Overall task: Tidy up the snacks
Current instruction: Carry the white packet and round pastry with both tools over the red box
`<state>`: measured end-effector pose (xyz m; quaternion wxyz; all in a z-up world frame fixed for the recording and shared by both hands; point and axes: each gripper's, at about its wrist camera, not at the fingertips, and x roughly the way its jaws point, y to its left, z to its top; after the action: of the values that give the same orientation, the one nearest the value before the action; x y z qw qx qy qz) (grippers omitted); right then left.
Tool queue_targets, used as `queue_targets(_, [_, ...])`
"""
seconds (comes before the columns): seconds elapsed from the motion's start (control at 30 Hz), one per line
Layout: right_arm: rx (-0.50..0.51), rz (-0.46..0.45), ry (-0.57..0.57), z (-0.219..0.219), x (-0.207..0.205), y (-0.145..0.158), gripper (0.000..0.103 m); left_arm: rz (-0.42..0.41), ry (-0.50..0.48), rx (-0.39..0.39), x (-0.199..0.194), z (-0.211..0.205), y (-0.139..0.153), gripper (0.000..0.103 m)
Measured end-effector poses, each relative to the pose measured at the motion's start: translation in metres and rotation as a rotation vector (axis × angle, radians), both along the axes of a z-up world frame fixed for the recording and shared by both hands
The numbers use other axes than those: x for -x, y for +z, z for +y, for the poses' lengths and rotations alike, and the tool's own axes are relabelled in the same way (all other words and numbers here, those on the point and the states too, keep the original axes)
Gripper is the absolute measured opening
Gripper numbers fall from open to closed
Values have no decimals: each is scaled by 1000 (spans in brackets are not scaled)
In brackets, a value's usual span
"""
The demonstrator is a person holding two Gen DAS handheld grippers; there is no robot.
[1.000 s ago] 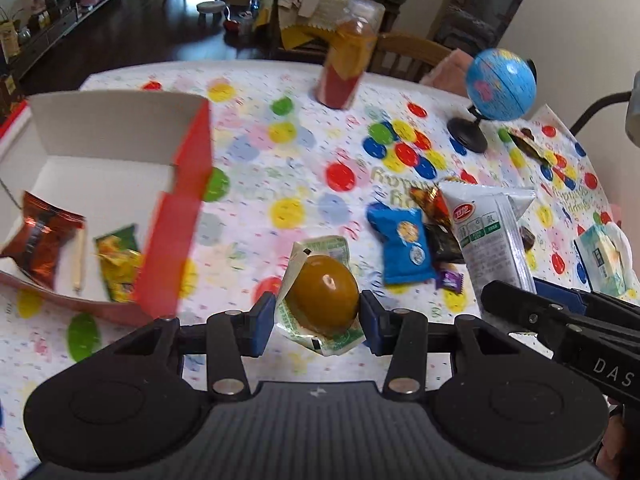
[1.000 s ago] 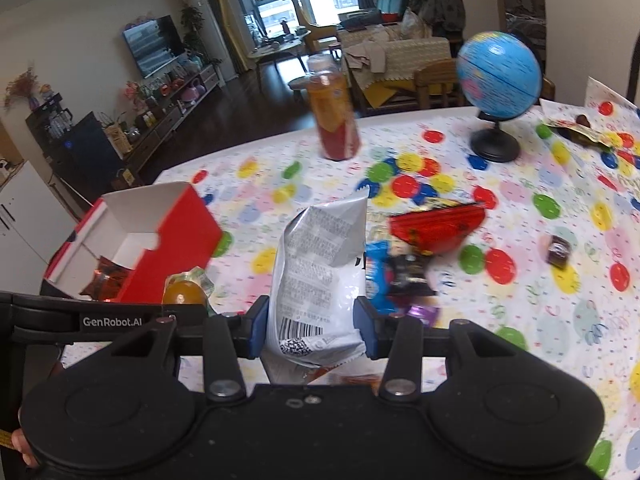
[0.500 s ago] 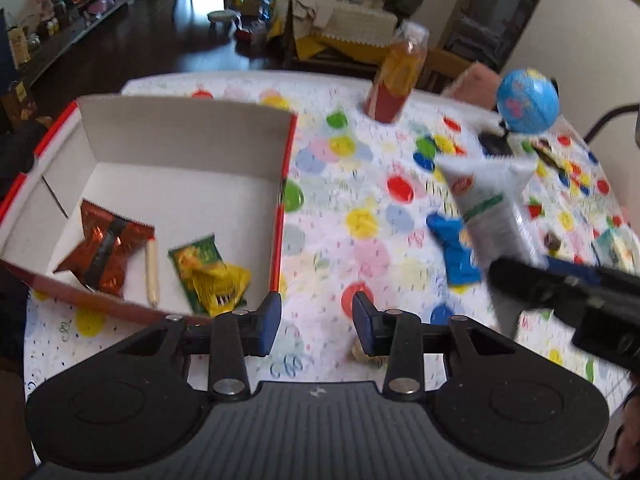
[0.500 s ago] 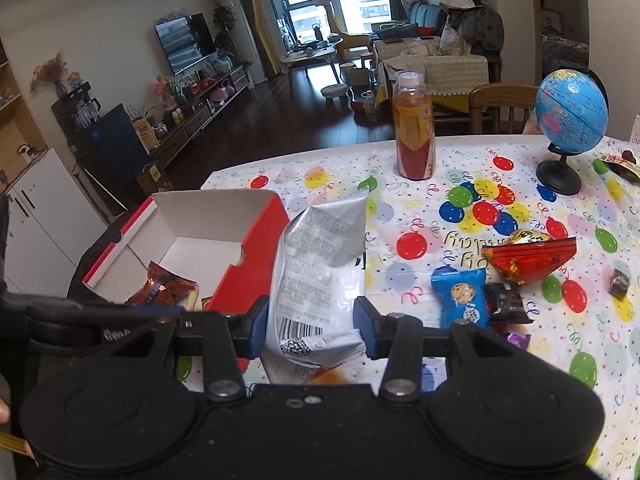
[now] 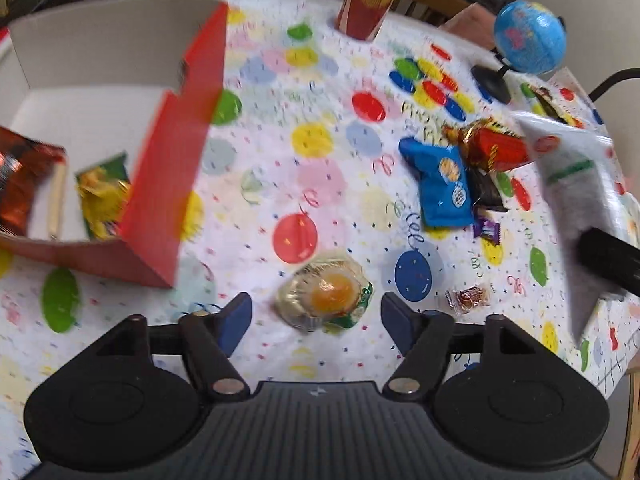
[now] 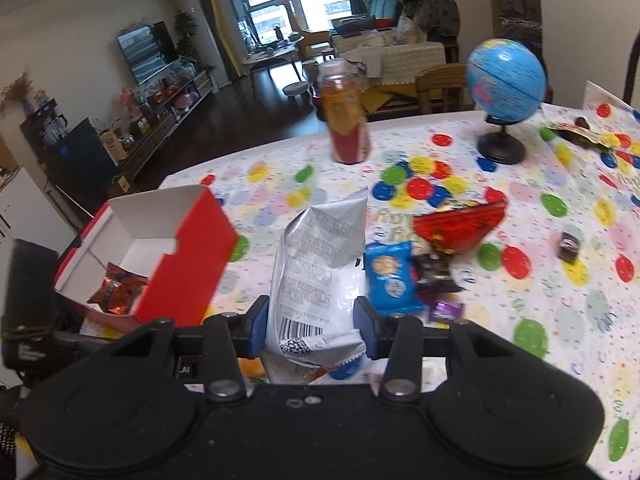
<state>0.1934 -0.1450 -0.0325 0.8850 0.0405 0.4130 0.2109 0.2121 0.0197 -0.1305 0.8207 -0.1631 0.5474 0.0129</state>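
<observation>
Orange jelly in a clear plastic cup [image 5: 329, 297] lies on the dotted worktop [image 5: 320, 160] between the left tongs [image 5: 316, 316], whose jaws have just been opening, released. Right tongs [image 6: 311, 326] stay clenched on a silver foil snack bag [image 6: 320, 264] beside the red cardboard box [image 6: 176, 256].

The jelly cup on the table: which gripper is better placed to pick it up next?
Left. The left gripper is open with the jelly cup between its fingers; the right gripper already holds the silver packet.
</observation>
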Motion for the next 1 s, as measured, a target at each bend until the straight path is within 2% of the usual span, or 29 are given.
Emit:
queue_targets(0.2, [11,22,-10,-29,-8,-9,43,71,76,-16,-16,-11,-31,72])
queue_targets(0.47, [14,37,3,-44,-15,-16,43,70,123,-33,-26,-19,-38,69])
queue_targets(0.57, [13,40,9,-47,-16,-17,43,57,136,-37,-25,-19,-37,59])
queue_targets(0.7, [12,40,13,-47,-16,-17,43,43,144,-42,-21,-16,-35,53])
queue_targets(0.83, [7,34,23,-42,-15,-14,43,19,131,-42,-14,-13,-25,52])
queue_targets(1.0, [-5,19,42,-28,-11,-6,43,-38,124,-13,-1,-3,5,52])
